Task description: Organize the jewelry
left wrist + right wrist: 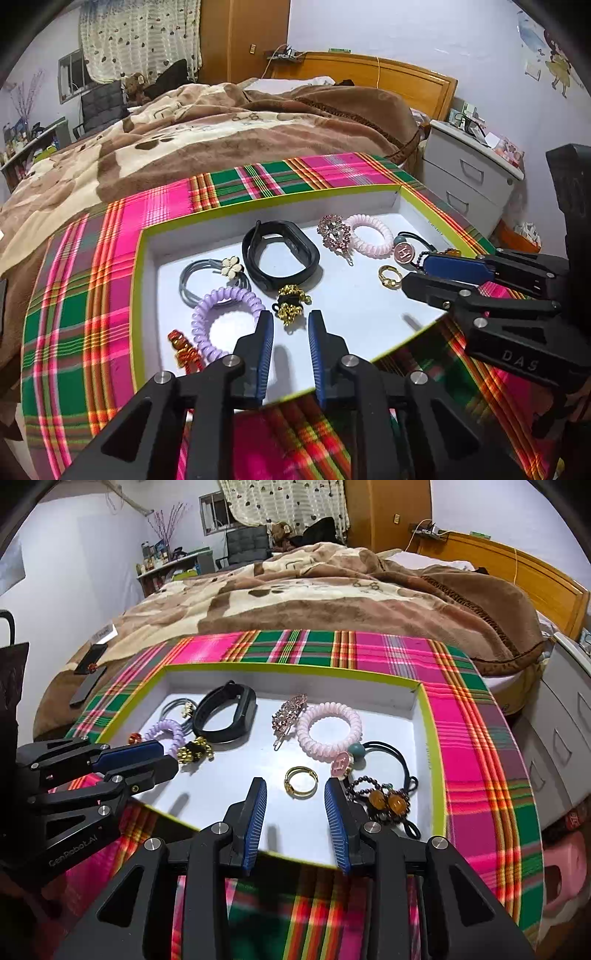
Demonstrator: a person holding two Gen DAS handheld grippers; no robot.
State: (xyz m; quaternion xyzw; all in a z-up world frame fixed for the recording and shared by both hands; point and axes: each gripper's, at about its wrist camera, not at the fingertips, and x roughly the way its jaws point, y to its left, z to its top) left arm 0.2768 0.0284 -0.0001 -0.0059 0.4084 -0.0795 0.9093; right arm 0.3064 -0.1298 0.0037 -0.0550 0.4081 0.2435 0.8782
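Note:
A white tray with a lime-green rim (140, 266) (432, 738) holds the jewelry. My left gripper (290, 320) hangs open over its near edge, just short of a gold-and-black charm cluster (291, 301), beside a purple spiral hair tie (229, 294). Open too, my right gripper (295, 786) frames a gold ring (291, 788) lying flat on the tray, untouched. Further in lie a black wristband (280, 254), a rhinestone clip (290, 710), a pink spiral tie (328, 707), a pink H charm (341, 764) and an amber-bead bracelet (386, 799). Each view shows the other gripper (415, 271) (170, 755).
The tray rests on a pink-and-green plaid cloth (92, 295) at the foot of a bed with a brown blanket (221, 129). White drawers (469, 177) stand to the right. A dark flat object (88, 679) lies on the blanket at left.

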